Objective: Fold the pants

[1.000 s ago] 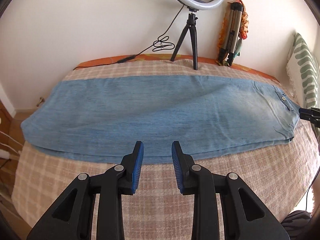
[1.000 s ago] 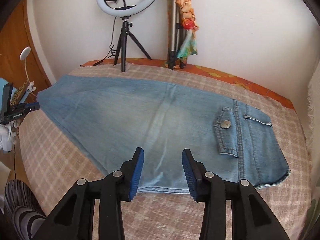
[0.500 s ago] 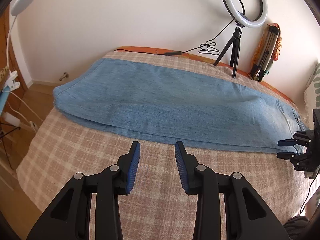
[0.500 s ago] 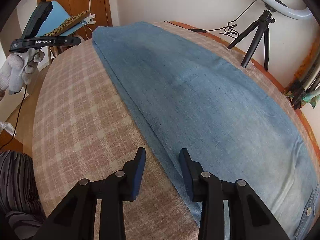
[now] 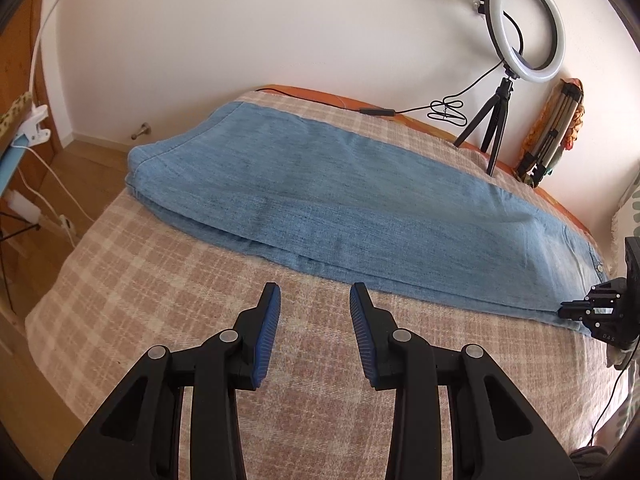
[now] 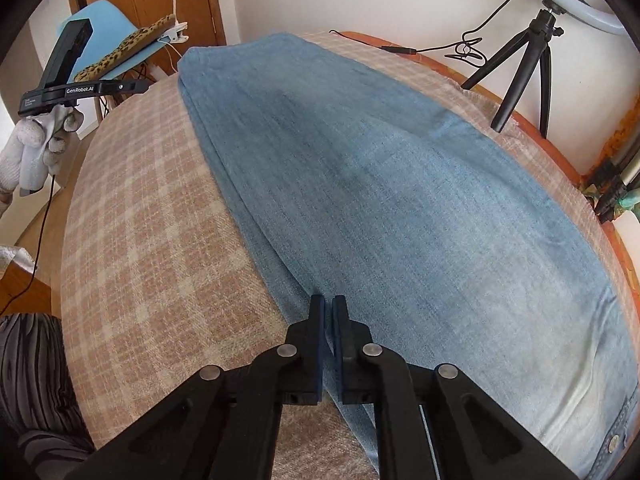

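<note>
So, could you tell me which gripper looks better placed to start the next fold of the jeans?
Probably the right gripper: it is shut on the near edge of the jeans at the waist end. The left gripper hangs open over bare blanket, short of the denim.

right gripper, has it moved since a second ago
Yes. The right gripper has swung from facing the pocketed waist end toward the ring light's tripod, round to the jeans' near long edge, and shut on it.
</note>
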Motion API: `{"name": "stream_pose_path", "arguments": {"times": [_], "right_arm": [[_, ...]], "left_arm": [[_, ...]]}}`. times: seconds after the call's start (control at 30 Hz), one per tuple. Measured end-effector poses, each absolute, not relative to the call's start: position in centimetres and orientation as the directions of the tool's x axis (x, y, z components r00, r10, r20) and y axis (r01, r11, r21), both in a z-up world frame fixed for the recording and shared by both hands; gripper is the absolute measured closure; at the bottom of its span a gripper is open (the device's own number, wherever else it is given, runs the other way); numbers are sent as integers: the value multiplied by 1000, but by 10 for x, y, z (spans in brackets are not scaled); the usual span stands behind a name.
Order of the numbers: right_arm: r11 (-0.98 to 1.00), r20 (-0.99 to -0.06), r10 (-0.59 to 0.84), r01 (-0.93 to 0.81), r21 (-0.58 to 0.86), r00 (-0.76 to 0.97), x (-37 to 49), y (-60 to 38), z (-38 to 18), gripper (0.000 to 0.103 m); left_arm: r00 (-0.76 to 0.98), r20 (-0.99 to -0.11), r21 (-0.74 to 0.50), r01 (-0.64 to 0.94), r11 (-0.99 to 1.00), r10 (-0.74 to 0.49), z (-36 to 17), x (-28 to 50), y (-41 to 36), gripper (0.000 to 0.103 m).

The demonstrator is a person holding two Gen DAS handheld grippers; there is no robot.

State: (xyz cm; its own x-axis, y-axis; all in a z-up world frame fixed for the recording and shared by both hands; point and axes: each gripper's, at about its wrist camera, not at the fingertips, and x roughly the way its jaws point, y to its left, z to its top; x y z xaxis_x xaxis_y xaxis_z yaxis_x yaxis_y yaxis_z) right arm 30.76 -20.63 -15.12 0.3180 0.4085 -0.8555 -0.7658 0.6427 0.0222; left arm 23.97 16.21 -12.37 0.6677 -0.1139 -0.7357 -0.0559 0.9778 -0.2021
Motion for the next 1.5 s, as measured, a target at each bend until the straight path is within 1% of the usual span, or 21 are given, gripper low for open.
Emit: {"name": "stream_pose_path", "arguments": {"times": [0.07,0.13,0.17,0.2,0.23,0.27,0.3,0.37,0.4,0.47,0.57,0.63,0.73,0.83,0.97,1.37,1.43,1.5], "right_arm": [[605,-852,417,-796,0,317,296,-208,-144,103],[576,-864,428,-816,35,265,291,-209,-146,103],[587,-876,402,-810,23,267,291,-208,-150,103],[612,-881,351,-790,-41,318,291,-207,-154,103],[634,-879,317,-769,-82,356,293,-207,-157,103],[647,-876,335,-760,-54,347,295,-209,-157,103],[656,-863,381,-755,-1,332,297,-214,-152,101],[670,-830,436,-741,42,347,295,-218,-142,83],[676,-816,449,-736,42,365,293,-219,-137,69],[682,-794,473,-729,57,381,287,-221,-128,68],[700,-769,499,-709,86,399,279,-227,-118,68],[721,-756,504,-685,103,417,277,-229,-113,66],[741,-742,506,-662,112,441,276,-235,-107,66],[757,-735,497,-644,109,461,277,-240,-102,66],[771,-727,504,-623,135,467,279,-248,-97,66],[768,-721,509,-626,134,470,284,-235,-92,66],[766,-719,512,-628,136,469,284,-232,-92,66],[770,-721,504,-625,126,476,284,-230,-92,66]], "left_arm": [[672,-732,-211,-73,975,-108,-123,240,169,69],[677,-729,-221,-95,971,-99,-123,241,177,69],[680,-727,-226,-108,968,-94,-123,242,182,69],[683,-725,-234,-122,965,-89,-123,243,188,69],[686,-723,-243,-141,960,-82,-123,244,194,68],[690,-720,-261,-161,952,-81,-123,245,201,62],[697,-712,-290,-182,940,-85,-123,246,210,58],[711,-695,-369,-220,903,-111,-122,249,231,49],[713,-690,-407,-237,882,-127,-123,252,242,47],[720,-681,-469,-290,834,-133,-125,257,265,43],[733,-669,-533,-356,767,-125,-129,267,294,42],[728,-670,-578,-387,718,-147,-137,276,307,41],[721,-662,-645,-411,644,-203,-155,286,317,41],[713,-667,-659,-429,617,-216,-170,296,319,41],[715,-670,-665,-460,588,-200,-182,306,326,40],[780,-616,-729,-511,456,-110,-188,329,345,41],[791,-606,-733,-513,446,-84,-189,330,345,43],[782,-620,-709,-527,469,-57,-189,334,341,62]]}}
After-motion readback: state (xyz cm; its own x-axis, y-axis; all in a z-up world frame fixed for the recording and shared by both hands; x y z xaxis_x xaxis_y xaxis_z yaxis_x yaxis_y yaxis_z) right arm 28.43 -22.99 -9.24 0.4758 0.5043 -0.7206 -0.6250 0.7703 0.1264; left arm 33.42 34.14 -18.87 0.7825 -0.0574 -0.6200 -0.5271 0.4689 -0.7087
